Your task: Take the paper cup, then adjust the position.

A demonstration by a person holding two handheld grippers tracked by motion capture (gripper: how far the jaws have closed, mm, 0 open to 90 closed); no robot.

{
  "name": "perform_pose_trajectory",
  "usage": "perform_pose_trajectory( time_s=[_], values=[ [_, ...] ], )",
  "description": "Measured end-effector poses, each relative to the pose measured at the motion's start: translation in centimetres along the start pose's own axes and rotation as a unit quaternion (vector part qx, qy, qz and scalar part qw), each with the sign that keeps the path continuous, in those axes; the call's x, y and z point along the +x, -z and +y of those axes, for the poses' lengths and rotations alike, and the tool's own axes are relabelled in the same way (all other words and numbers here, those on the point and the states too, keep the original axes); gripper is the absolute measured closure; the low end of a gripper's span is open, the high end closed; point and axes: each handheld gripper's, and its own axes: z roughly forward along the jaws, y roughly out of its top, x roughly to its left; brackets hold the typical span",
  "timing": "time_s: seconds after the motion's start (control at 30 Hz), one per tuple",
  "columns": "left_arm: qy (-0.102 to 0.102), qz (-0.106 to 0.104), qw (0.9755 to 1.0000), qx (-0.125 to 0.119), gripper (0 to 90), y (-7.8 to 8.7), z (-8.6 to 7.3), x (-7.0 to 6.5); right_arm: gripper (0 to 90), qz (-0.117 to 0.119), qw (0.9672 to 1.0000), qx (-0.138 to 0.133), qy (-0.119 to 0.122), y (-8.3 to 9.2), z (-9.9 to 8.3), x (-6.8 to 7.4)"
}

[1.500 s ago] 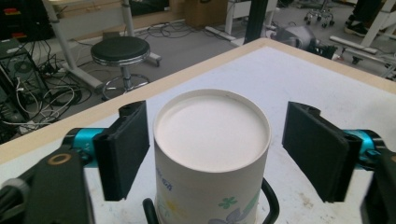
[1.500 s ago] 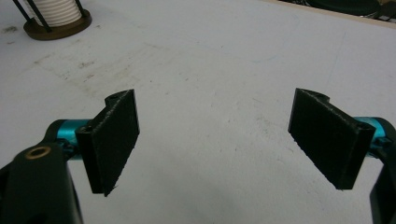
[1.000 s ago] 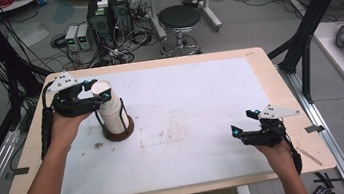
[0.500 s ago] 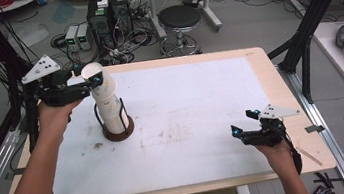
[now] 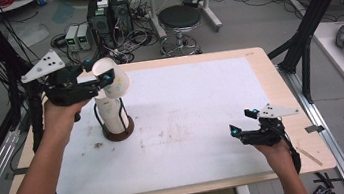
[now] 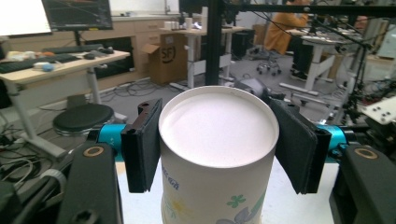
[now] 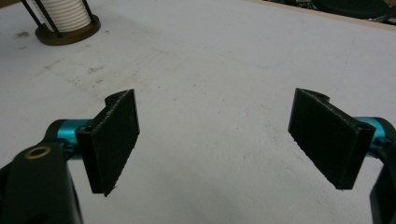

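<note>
- The left gripper clamps a white paper cup with a green clover print, tilted above the stack of cups in the brown round-based wire holder.
- The left gripper view shows that print and the cup's closed bottom.
- The right gripper, jaws wide and empty, hovers over the white table.

Black hand-held gripper, teal jaw mounts, grey three-cornered plate, apparently bare forearms

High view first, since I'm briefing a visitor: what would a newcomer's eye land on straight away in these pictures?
The left claw, raised over the table's left side, is shut on a paper cup tilted above the cup stack in its dark holder. The right claw rests open near the right edge, holding nothing.
</note>
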Motion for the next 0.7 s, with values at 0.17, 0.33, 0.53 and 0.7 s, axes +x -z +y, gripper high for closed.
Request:
perform_pose_trajectory(
  time_s=[0.17, 0.33, 0.53, 0.7],
  values=[
    [-0.003, -0.024, 0.9996, 0.012, 37.3, -1.4, -1.5, -1.0, 16.6, 0.003, 1.0, -0.003, 0.007, -0.2, 0.3, 0.3],
    [-0.002, -0.039, 0.9991, 0.018, 37.3, -2.3, -2.7, -1.8, 16.6, 0.01, 0.9999, 0.004, 0.012, -0.4, 0.2, 0.5],
    [-0.004, -0.061, 0.998, 0.015, 37.2, -3.0, -3.1, -2.7, 16.5, 0.019, 0.9997, -0.005, 0.011, -0.4, 0.5, 0.9],
    [-0.008, -0.072, 0.9971, 0.024, 37.2, -3.7, -3.4, -3.2, 16.5, 0.033, 0.9993, -0.006, 0.017, -0.8, 0.8, 1.4]
  ],
)
